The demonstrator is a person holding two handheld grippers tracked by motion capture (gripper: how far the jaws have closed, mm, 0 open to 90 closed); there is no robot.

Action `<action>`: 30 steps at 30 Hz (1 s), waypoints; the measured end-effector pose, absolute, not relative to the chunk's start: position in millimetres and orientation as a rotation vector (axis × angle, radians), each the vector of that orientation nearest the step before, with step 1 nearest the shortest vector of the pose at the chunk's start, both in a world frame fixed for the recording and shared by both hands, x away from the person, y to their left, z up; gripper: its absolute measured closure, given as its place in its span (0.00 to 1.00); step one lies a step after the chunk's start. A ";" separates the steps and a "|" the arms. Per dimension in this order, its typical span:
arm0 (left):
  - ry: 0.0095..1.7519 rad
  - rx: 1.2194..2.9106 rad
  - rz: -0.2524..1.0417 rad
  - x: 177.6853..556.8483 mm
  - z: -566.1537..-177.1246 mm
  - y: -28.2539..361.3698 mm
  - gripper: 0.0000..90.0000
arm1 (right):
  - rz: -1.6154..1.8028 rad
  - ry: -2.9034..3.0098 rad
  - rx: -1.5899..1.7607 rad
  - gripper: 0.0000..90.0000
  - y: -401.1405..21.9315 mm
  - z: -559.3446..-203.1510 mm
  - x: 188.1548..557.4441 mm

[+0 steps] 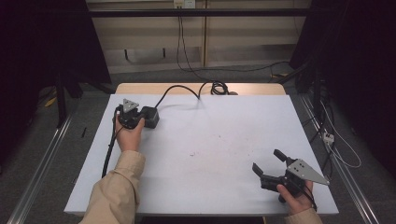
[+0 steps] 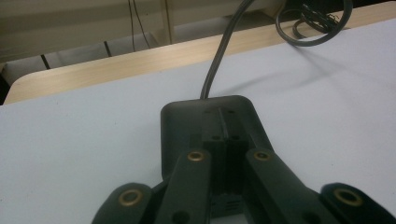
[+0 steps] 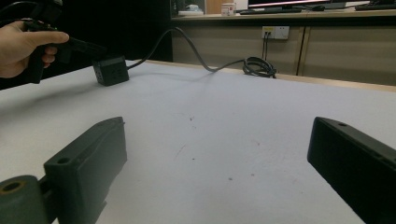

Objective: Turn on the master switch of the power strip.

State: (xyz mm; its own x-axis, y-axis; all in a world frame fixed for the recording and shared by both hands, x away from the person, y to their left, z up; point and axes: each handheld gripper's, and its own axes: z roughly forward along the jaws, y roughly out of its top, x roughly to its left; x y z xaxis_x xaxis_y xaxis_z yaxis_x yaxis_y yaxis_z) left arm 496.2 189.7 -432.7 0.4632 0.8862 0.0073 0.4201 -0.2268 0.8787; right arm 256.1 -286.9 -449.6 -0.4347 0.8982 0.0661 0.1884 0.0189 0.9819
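You work in lab: white-topped wooden table point(image 1: 210, 154), black curtains point(image 1: 42, 37), aluminium floor rails point(image 1: 39, 163), wall sockets point(image 3: 275, 31).

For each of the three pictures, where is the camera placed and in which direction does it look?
High view: above the person's side, looking forward and down on the white table; both forearms, the left claw and right claw show.
Left gripper view: rides the left claw, low, facing the black power block at its shut jaws.
Right gripper view: rides the right claw, jaws wide apart, looking across the table; the person's left hand shows.
Shared: all three show the block and its black cable.
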 end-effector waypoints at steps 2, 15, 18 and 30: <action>1.105 1.827 0.666 496.2 -433.0 189.4 1.00 | 1.464 1.680 1.121 0.04 -286.9 -449.6 256.3; 1.118 1.813 0.670 496.4 -433.6 188.3 1.00 | 1.464 1.678 1.122 0.04 -286.8 -449.6 256.9; 1.128 1.811 0.661 496.4 -433.4 189.3 1.00 | 1.465 1.679 1.120 0.05 -286.2 -449.5 257.1; 1.135 1.798 0.655 496.3 -433.4 187.8 1.00 | 1.468 1.683 1.119 0.05 -286.0 -449.6 257.5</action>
